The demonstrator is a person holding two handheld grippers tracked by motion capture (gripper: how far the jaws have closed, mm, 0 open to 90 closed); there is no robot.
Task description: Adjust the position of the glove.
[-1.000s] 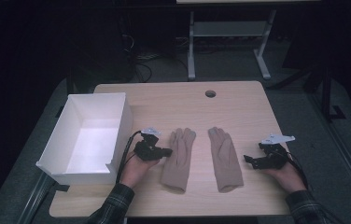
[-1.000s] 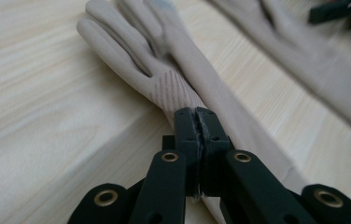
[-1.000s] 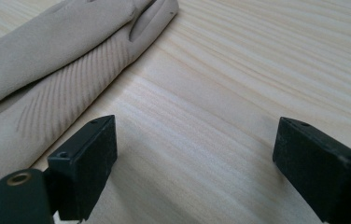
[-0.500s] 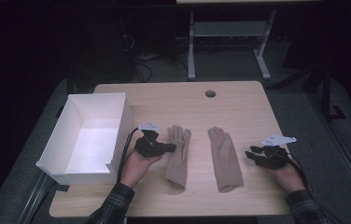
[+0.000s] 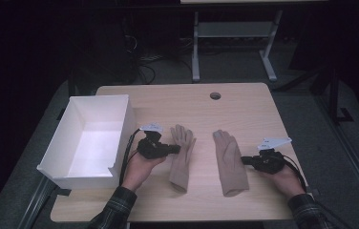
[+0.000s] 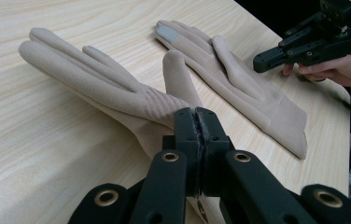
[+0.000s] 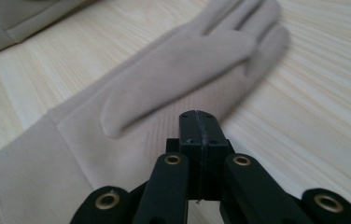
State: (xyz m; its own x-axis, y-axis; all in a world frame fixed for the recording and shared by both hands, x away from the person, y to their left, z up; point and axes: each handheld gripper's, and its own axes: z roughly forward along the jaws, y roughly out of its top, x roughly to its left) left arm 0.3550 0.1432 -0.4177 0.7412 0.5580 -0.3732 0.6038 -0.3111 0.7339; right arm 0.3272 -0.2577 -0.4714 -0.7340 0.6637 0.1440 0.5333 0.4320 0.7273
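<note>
A white open box (image 5: 88, 143) sits at the left edge of the desk (image 5: 182, 102), hanging a little over the side. Just beside it the left tool (image 5: 174, 149) has its jaws pressed together, and from its own view they look pinched on the edge of the left glove (image 5: 181, 157) near the base of the thumb. That glove is beige, of soft, smooth knit with faint stitched ribs across the back; it lies flat with fingers pointing away from the person and its cuff toward the near edge. The right glove (image 5: 230, 161) lies near it, apart and roughly parallel, the same beige, with a grey patch on one fingertip (image 6: 167, 32) and a seamed cuff. The right tool (image 5: 245, 160) meets this glove's outer edge; its jaws have just been closing and now stand tight together at the fabric below the thumb, though I cannot tell whether any cloth is caught.
</note>
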